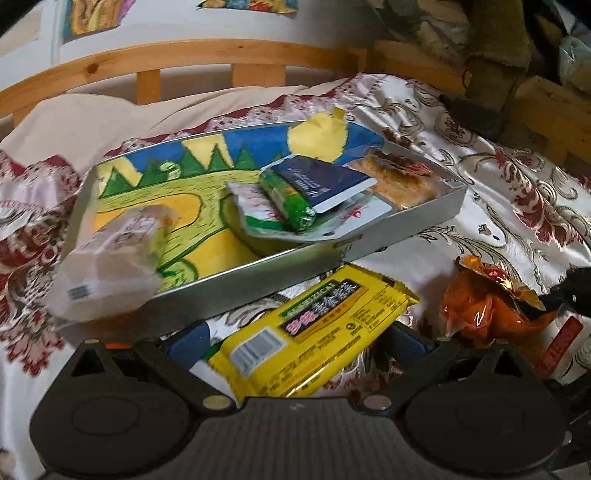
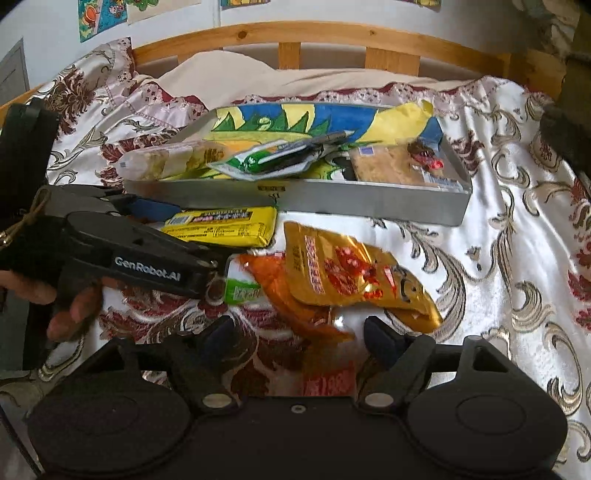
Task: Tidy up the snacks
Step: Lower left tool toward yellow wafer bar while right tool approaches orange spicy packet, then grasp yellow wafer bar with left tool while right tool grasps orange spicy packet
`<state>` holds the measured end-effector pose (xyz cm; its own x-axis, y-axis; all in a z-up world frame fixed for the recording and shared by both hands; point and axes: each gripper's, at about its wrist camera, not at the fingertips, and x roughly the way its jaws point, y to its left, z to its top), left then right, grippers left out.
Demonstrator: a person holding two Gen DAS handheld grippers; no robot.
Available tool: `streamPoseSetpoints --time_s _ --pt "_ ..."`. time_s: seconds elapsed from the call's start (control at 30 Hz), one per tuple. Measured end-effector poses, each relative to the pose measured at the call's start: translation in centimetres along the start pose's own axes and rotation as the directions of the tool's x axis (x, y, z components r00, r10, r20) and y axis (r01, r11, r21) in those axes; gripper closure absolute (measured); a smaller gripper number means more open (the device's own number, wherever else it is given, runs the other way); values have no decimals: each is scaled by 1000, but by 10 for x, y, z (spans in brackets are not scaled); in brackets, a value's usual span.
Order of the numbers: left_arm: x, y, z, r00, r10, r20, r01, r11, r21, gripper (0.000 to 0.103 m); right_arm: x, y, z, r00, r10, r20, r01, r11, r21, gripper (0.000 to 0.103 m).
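Both wrist cameras look steeply down, close over the bed [image 2: 498, 236], sharing the painted tray [image 1: 406, 236] and yellow packet [image 1: 314, 332].

Satiny, shiny floral bedspread [image 2: 498, 206], smooth brushed-metal tray [image 2: 332, 201] with a matt painted-paper lining, glossy yellow plastic snack wrapper [image 1: 314, 332], crinkled gold foil bag [image 2: 354, 280], shiny orange foil packet [image 1: 487, 306], varnished wooden bed frame [image 2: 325, 35], matt black plastic right gripper [image 2: 299, 334]

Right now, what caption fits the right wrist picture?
Open right tongs over an orange snack bag beside a gold bag; left tongs reach a yellow packet.
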<state>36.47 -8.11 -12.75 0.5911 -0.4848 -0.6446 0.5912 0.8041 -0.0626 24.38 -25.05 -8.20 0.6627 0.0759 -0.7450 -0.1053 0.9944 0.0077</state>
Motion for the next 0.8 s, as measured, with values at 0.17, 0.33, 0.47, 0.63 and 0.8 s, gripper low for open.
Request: streamPoseSetpoints --time_s 0.17,0.33,0.47,0.63,0.8 --pt "7 2 3 999 -40 -9 40 999 -25 0 6 4 2 1000 -3 -2 3 1000 -13 23" --pt "3 4 0 998 -63 -2 63 998 -29 7 8 8 2 998 -62 -19 61 997 -54 57" --pt "-4 1 0 997 -83 -9 83 996 -21 12 5 1 4 997 -75 -36 74 997 -17 71" --pt "-15 -12 4 993 -109 -47 111 993 28 12 -6 -6 7 986 -103 -132 110 993 44 73" --pt "-15 -24 7 996 -84 -14 85 990 110 2 -22 -22 -1 983 -58 -174 81 989 127 74"
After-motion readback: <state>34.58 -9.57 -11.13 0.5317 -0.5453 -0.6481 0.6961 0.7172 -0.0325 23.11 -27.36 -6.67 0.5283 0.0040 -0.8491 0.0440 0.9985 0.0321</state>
